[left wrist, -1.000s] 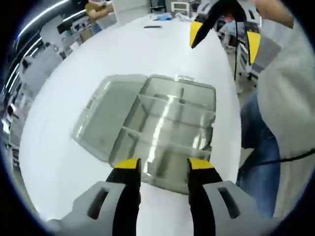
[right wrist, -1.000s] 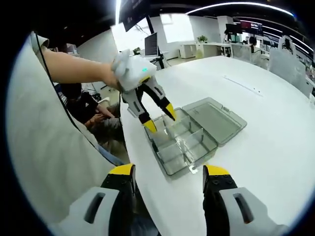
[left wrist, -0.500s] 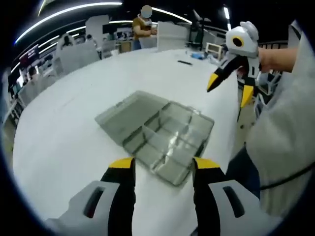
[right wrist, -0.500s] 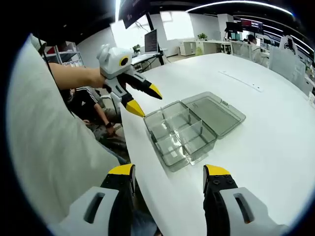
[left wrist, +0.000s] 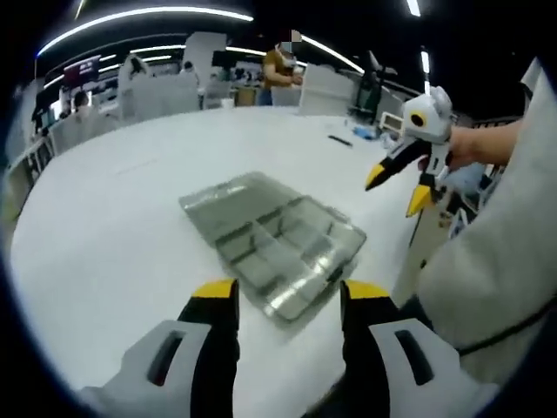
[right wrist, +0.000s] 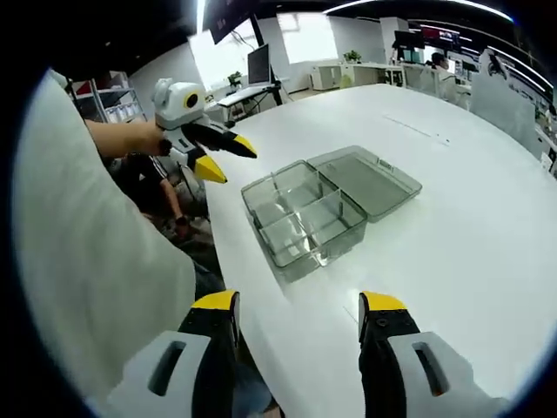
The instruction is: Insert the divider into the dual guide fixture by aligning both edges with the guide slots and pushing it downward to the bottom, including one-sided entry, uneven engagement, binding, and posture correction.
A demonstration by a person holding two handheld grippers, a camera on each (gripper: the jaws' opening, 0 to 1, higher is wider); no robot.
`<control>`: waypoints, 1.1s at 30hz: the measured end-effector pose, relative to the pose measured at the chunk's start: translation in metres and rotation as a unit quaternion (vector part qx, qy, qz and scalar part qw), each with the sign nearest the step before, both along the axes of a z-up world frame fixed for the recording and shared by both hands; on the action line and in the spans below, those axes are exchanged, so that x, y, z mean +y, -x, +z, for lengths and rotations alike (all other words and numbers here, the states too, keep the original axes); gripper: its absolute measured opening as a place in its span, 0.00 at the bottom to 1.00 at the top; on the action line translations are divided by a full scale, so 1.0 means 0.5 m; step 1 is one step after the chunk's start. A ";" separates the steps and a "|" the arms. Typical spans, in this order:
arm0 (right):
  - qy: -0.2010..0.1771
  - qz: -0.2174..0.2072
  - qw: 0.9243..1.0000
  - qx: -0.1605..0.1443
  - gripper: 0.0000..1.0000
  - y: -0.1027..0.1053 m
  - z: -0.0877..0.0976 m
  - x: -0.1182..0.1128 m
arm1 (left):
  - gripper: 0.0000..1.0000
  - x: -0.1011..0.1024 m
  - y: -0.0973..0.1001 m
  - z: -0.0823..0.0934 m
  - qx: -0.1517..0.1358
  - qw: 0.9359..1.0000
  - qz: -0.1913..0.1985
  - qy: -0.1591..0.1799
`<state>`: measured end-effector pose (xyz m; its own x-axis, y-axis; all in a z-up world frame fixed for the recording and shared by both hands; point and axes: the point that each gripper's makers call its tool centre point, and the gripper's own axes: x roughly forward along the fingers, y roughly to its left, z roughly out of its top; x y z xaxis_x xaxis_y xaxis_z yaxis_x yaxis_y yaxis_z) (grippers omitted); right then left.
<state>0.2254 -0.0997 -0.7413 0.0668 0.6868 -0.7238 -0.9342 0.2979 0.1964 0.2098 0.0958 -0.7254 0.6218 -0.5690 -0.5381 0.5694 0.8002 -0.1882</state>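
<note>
left gripper jaws apart, empty | right gripper jaws apart, empty | right gripper view: seated person beyond clear grey compartmented plastic box, lid flat open

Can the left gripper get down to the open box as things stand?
Probably yes. The left gripper is open and empty, above the table, with the box just past its jaws. The right gripper hangs off to the side, and nothing lies between.

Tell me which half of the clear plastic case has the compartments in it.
The deep tray half, nearest the table edge, holds the compartments. The flat lid half, lying open beside it farther onto the table, is smooth inside with no walls.
</note>
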 end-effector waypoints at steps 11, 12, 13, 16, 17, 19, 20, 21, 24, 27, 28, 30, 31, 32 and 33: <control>0.017 0.007 1.000 -0.003 0.52 -0.024 -0.014 -0.017 | 0.51 0.001 0.018 0.019 -0.019 0.999 0.015 0.034; 0.019 0.009 1.000 -0.004 0.52 -0.025 -0.014 -0.018 | 0.53 0.001 0.020 0.021 -0.021 0.999 0.016 0.034; 0.021 0.011 1.000 -0.006 0.52 -0.030 -0.016 -0.017 | 0.54 0.002 0.020 0.024 -0.024 0.999 0.020 0.038; 0.026 0.019 0.999 -0.009 0.51 -0.037 -0.019 -0.015 | 0.55 0.003 0.022 0.030 -0.030 0.998 0.028 0.047; 0.028 0.021 0.999 -0.011 0.51 -0.040 -0.021 -0.015 | 0.55 0.003 0.024 0.030 -0.030 0.998 0.029 0.048; 0.030 0.024 0.999 -0.010 0.51 -0.048 -0.025 -0.014 | 0.56 0.001 0.028 0.031 -0.033 0.998 0.031 0.048; 0.031 0.025 0.999 -0.011 0.51 -0.051 -0.027 -0.014 | 0.58 0.001 0.030 0.031 -0.034 0.998 0.033 0.049; 0.034 0.027 0.999 -0.010 0.51 -0.054 -0.030 -0.015 | 0.59 -0.001 0.033 0.032 -0.035 0.998 0.033 0.051; 0.036 0.034 0.999 -0.012 0.50 -0.063 -0.033 -0.013 | 0.64 -0.010 0.041 0.037 -0.036 0.997 0.037 0.055; 0.042 0.042 0.998 -0.014 0.50 -0.070 -0.039 -0.012 | 0.65 -0.014 0.045 0.040 -0.035 0.997 0.039 0.059; 0.044 0.043 0.998 -0.014 0.50 -0.072 -0.042 -0.012 | 0.65 -0.017 0.047 0.040 -0.034 0.997 0.038 0.061; 0.046 0.046 0.998 -0.015 0.50 -0.079 -0.043 -0.013 | 0.66 -0.021 0.051 0.039 -0.033 0.997 0.035 0.061; 0.046 0.046 0.998 -0.015 0.49 -0.081 -0.042 -0.013 | 0.66 -0.022 0.052 0.039 -0.033 0.997 0.035 0.061; 0.046 0.048 0.998 -0.018 0.49 -0.084 -0.042 -0.013 | 0.67 -0.024 0.052 0.040 -0.033 0.997 0.035 0.061; 0.049 0.049 0.997 -0.019 0.49 -0.089 -0.043 -0.016 | 0.67 -0.026 0.053 0.042 -0.034 0.997 0.036 0.063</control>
